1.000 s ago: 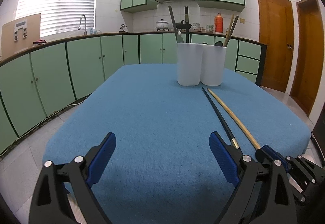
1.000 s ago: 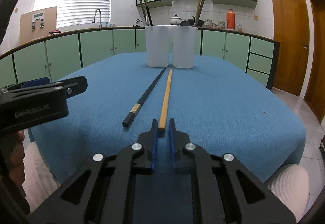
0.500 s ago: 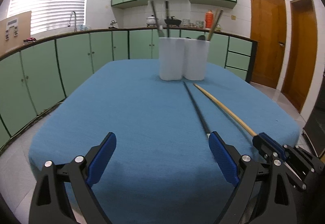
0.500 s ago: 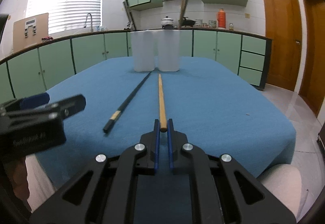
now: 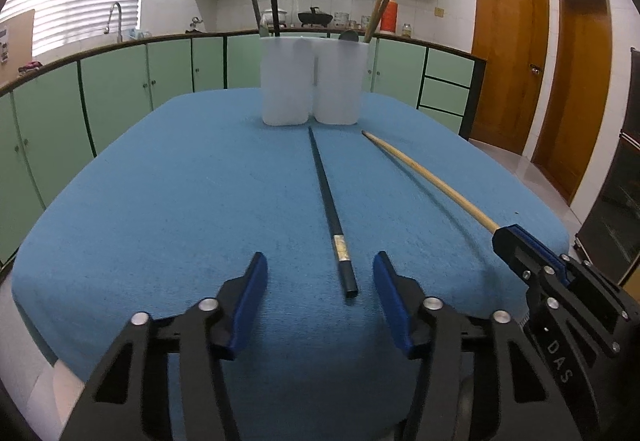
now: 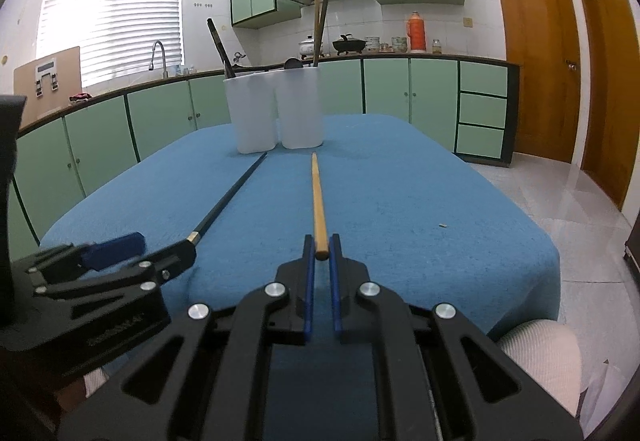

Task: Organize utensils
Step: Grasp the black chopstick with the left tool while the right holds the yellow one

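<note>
The left hand-held gripper [image 5: 318, 281] is hovering low over the near edge of the blue cloth-covered counter [image 5: 180, 201] with its blue-padded fingers [image 5: 252, 289] spread apart and released, the near end of the long black chopstick with a gold band [image 5: 329, 209] lying on the cloth between them, touching neither pad. The right hand-held gripper [image 6: 321, 255] is sitting at the near right, its narrow blue fingers [image 6: 307, 273] clenched on the near end of the long pale wooden chopstick [image 6: 318, 201], whose shaft is running away toward the far side. The two chopsticks are lying near each other, the black one to the left, both pointing toward the pair of white translucent plastic holders [image 5: 312, 81] standing side by side and touching at the far middle of the counter. Dark utensils are leaning out of the left holder and wooden sticks out of the right one. Green kitchen cabinets [image 6: 160, 117] are lining the wall behind.
</note>
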Demonstrator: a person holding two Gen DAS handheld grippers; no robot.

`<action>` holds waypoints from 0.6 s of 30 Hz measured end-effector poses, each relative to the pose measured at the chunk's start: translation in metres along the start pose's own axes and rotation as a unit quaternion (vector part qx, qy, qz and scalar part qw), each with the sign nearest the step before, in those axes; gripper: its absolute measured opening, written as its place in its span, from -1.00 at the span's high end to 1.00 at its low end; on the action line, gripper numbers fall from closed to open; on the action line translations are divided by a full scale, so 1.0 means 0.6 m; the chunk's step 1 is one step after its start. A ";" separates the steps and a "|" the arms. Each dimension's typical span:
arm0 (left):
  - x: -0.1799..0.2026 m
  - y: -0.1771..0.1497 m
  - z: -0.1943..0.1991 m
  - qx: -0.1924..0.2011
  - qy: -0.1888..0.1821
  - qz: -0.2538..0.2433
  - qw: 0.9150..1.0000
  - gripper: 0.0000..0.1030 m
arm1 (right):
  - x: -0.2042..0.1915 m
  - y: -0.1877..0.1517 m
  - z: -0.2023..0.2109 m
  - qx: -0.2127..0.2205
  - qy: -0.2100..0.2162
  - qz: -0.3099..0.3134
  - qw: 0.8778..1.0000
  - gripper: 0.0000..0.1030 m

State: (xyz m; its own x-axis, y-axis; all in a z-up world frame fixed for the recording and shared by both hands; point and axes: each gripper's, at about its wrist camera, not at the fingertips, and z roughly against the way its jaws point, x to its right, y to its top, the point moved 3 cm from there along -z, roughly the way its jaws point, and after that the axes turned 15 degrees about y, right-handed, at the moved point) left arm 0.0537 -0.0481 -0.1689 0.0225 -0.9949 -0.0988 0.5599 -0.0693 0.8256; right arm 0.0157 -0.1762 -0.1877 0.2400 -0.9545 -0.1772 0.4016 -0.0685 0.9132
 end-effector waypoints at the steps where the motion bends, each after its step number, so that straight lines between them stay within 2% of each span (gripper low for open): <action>1: 0.004 0.000 0.000 0.001 0.001 -0.002 1.000 0.09 | 0.001 0.000 0.001 0.001 0.000 0.000 1.000 0.88; 6: 0.016 -0.001 0.002 0.000 0.001 -0.006 1.000 0.39 | 0.002 0.001 0.002 0.002 0.002 -0.003 1.000 0.88; 8: 0.017 -0.001 0.001 0.000 0.001 -0.007 1.000 0.71 | 0.002 0.000 0.004 0.003 0.004 -0.003 1.000 0.88; 9: 0.017 -0.001 0.001 -0.001 -0.001 -0.005 1.000 0.81 | 0.001 0.000 0.004 0.003 0.003 -0.002 1.000 0.88; 18: 0.010 0.006 0.010 0.011 0.005 -0.006 1.000 0.88 | -0.006 0.006 0.010 0.007 0.002 0.009 1.000 0.88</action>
State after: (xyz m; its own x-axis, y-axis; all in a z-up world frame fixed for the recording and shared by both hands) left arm 0.0508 -0.0547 -0.1631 0.0245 -0.9932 -0.1136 0.5424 -0.0822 0.8361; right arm 0.0107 -0.1748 -0.1817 0.2513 -0.9543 -0.1617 0.3853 -0.0546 0.9212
